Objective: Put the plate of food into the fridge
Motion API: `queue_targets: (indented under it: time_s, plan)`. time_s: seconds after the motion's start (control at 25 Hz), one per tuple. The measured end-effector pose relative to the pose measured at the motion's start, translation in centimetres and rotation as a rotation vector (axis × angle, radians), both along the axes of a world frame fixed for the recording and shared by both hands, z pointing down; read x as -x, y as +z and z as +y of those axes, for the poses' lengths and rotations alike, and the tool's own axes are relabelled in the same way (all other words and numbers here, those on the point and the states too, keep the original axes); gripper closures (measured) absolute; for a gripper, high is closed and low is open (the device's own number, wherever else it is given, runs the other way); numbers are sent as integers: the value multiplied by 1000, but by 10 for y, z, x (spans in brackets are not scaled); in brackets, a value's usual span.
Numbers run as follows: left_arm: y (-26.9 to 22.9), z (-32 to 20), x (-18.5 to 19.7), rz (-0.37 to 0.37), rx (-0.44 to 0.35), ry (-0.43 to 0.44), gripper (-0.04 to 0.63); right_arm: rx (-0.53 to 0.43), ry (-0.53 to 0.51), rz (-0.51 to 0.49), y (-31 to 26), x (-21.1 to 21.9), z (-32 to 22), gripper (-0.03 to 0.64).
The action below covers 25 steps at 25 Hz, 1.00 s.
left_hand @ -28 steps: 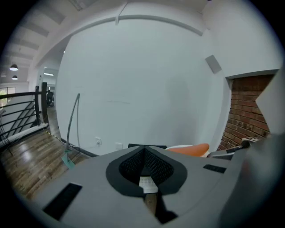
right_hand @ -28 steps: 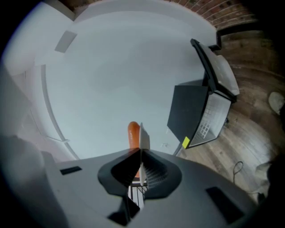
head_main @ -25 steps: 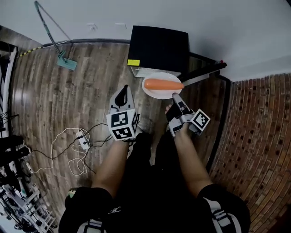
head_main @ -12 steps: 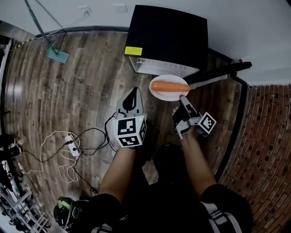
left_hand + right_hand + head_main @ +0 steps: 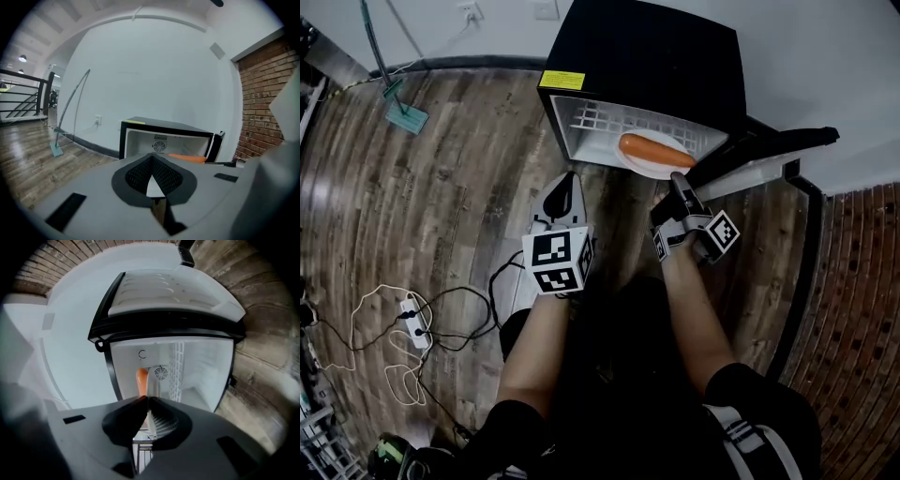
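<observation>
Wooden floor (image 5: 441, 206) below; my right hand-held gripper (image 5: 676, 180) clamps the round white plate (image 5: 651, 169) by its rim, open black fridge (image 5: 647, 56) straight ahead.

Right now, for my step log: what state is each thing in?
fridge: door open.
plate: gripped by its rim, at the fridge opening.
carrot: lying on the plate.
right gripper: shut on the plate.
left gripper: shut, empty.
</observation>
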<state>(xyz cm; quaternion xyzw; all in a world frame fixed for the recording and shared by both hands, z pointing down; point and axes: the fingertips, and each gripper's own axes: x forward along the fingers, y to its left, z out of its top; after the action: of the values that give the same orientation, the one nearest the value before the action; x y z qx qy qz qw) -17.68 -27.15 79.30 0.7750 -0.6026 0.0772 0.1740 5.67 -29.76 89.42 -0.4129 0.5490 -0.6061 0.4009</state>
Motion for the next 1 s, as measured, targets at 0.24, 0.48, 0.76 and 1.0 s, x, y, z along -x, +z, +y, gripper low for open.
queue_targets:
  time_s: [0.24,0.48,0.76,1.0]
  plan:
    - [-13,4,-5,150,8,-3,600,-5,85,14,18,-10,-35,581]
    - [-18,4,-4,26,-20,-5,600,-36,161,23,28,-22,-78,581]
    - [10,-4,-2,-18,29,20,600,25,220,54,51,-22,-119,581]
    - [24,-12,-1,-16,57,42,600,59,263,113,53,-27,-142,580]
